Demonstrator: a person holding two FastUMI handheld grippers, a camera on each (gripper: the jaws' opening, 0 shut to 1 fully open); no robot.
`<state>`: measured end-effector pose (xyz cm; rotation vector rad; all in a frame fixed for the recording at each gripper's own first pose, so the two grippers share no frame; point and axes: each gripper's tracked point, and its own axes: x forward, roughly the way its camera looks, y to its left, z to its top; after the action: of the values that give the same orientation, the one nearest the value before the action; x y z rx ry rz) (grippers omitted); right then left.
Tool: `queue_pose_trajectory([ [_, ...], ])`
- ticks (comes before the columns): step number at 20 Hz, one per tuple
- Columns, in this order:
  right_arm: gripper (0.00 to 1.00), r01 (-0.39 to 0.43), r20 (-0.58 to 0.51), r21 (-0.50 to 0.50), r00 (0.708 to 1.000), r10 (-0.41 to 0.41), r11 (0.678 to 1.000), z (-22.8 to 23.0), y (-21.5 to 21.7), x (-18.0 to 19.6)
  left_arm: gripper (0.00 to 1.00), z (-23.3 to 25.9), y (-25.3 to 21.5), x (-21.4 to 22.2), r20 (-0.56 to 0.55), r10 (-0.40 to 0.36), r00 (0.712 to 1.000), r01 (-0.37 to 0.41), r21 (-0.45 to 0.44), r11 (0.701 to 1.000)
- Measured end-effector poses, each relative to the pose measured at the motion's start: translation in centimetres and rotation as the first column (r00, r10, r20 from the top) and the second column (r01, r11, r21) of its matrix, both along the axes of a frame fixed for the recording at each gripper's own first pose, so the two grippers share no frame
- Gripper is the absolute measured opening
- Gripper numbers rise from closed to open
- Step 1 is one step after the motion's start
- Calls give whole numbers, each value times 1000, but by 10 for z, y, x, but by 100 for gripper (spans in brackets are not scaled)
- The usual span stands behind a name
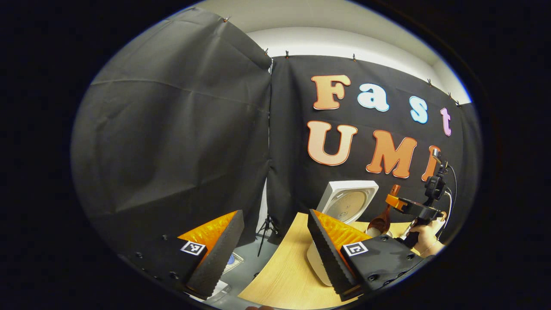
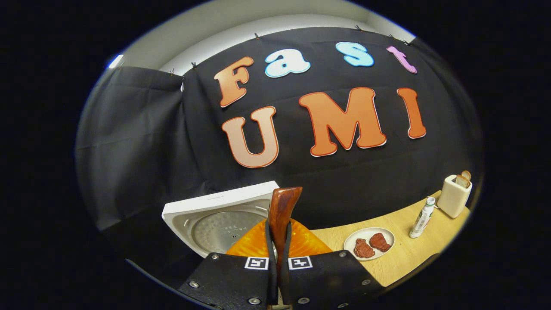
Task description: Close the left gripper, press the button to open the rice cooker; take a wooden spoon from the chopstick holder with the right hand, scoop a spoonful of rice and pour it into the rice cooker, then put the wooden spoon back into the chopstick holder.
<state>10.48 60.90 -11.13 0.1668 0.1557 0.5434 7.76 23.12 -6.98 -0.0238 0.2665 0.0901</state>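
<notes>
Wooden table [image 1: 284,271] holds the white rice cooker [image 1: 316,262], its lid [image 2: 215,219] standing open. Left gripper [image 1: 275,254] has fingers spread wide, holding nothing. Right gripper [image 2: 277,262] pinches the wooden spoon [image 2: 282,211] — bowl down over the cooker. Two meat pieces sit on a plate [image 2: 389,234].

**Rice cooker open; wooden spoon in grasp**

Rice cooker [image 1: 316,262]: white body, standing on the light wood worktop [image 1: 284,275]. Lid [image 1: 348,201] raised, square with rounded corners, its round metal inner plate facing out. In the right gripper view the lid [image 2: 215,217] stands tilted back, the dimpled plate on show.

Wooden spoon [image 2: 282,211]: dark reddish-brown, glossy. Its handle stands upright, clamped between the right gripper's [image 2: 277,275] fingers, handle end above them. In the left gripper view the spoon [image 1: 383,217] hangs bowl down beside the lid, just above the cooker.
</notes>
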Motion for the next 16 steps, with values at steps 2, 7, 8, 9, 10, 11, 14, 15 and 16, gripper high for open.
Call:
queue_pose_trajectory([
  [2,2,-16,43,-35,999,17,999,2,3,-3,100,-1,0,0,-5,3,1000,-3,-1,1000],
  [7,2,-58,168,-142,982,81,988,14,15,-17,100,-6,4,1,-8,21,1000,-21,14,1000],
  [8,2,-70,177,-154,979,97,986,13,19,-22,100,-7,3,2,-9,23,1000,-23,13,1000],
  [9,2,-79,184,-163,977,109,983,12,20,-24,100,-8,4,2,-10,25,1000,-25,12,1000],
  [10,2,-86,193,-172,974,119,981,13,20,-26,100,-9,5,2,-11,27,1000,-27,14,1000],
  [11,2,-91,200,-183,972,127,979,13,20,-27,100,-9,5,1,-12,29,1000,-28,16,999],
  [14,2,-102,208,-202,967,145,974,10,22,-29,100,-11,6,1,-12,33,999,-32,23,999],
  [15,2,-104,208,-200,967,146,974,10,21,-29,100,-13,6,1,-13,31,999,-31,22,999],
  [16,2,-106,207,-199,967,148,974,9,21,-29,100,-13,6,1,-15,30,999,-30,20,999],
])
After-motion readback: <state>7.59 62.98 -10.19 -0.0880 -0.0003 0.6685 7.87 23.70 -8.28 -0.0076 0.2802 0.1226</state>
